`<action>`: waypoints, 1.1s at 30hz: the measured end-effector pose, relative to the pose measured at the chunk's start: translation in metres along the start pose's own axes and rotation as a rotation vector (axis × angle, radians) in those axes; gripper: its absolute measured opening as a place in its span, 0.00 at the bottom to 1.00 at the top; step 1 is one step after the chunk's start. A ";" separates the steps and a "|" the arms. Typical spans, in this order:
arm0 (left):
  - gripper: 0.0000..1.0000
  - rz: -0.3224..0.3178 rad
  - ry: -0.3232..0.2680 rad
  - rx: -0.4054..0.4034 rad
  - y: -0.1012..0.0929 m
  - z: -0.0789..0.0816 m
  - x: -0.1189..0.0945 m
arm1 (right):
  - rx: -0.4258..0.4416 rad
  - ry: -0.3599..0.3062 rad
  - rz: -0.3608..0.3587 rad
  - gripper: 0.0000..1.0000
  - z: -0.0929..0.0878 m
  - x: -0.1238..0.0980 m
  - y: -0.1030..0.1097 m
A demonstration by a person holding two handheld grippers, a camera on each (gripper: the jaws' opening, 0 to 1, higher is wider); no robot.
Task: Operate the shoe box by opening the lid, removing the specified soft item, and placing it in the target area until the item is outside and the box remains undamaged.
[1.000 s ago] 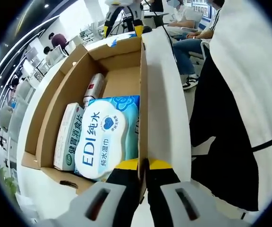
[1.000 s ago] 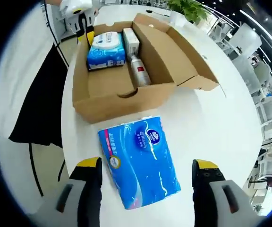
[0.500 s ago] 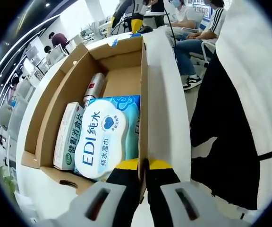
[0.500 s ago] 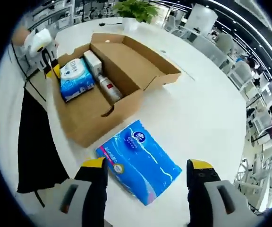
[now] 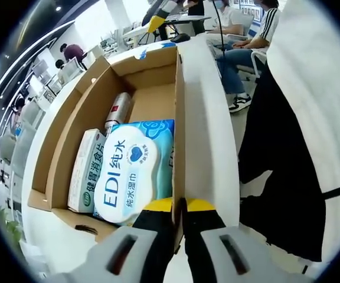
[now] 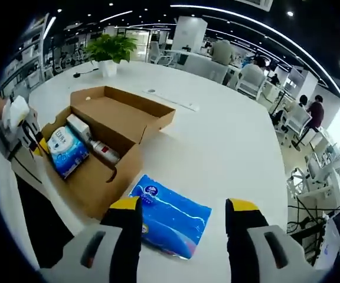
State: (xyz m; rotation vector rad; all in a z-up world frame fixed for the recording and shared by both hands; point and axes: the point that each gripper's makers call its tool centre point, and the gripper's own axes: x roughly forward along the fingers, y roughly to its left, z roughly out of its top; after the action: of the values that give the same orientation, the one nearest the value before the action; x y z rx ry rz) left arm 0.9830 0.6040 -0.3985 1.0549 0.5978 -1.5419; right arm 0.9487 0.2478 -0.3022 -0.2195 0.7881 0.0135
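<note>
The cardboard shoe box [image 5: 69, 124] stands open on a white table, its lid [image 6: 126, 112] folded back flat. Inside lie a blue wet-wipes pack [image 5: 131, 168], a green-and-white carton [image 5: 89, 171] and a small bottle [image 5: 118, 108]. My left gripper [image 5: 179, 207] is shut on the box's near side wall [image 5: 179, 118]. A blue soft tissue pack [image 6: 170, 217] lies on the table [image 6: 217, 147] outside the box [image 6: 93, 183]. My right gripper [image 6: 183, 206] hangs open well above that pack, touching nothing. The left gripper [image 6: 19, 124] appears at the box's far end.
A person's dark clothing [image 5: 282, 165] hangs close along the box's right side. A potted plant [image 6: 108, 50] stands at the table's far edge. People sit on chairs [image 6: 249, 79] beyond the table. White tabletop stretches to the right of the pack.
My right gripper has lifted up and back from the tissue pack, which stays on the table. The left gripper keeps its hold on the box wall.
</note>
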 end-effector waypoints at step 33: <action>0.04 -0.001 0.001 -0.010 0.001 -0.001 0.001 | 0.062 -0.248 0.027 0.37 0.076 -0.030 0.036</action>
State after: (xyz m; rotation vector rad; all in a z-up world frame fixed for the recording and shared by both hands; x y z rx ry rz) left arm 0.9844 0.6041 -0.3995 1.0481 0.6059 -1.5385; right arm 0.9773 0.3003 -0.2364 -0.1452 0.5437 0.0408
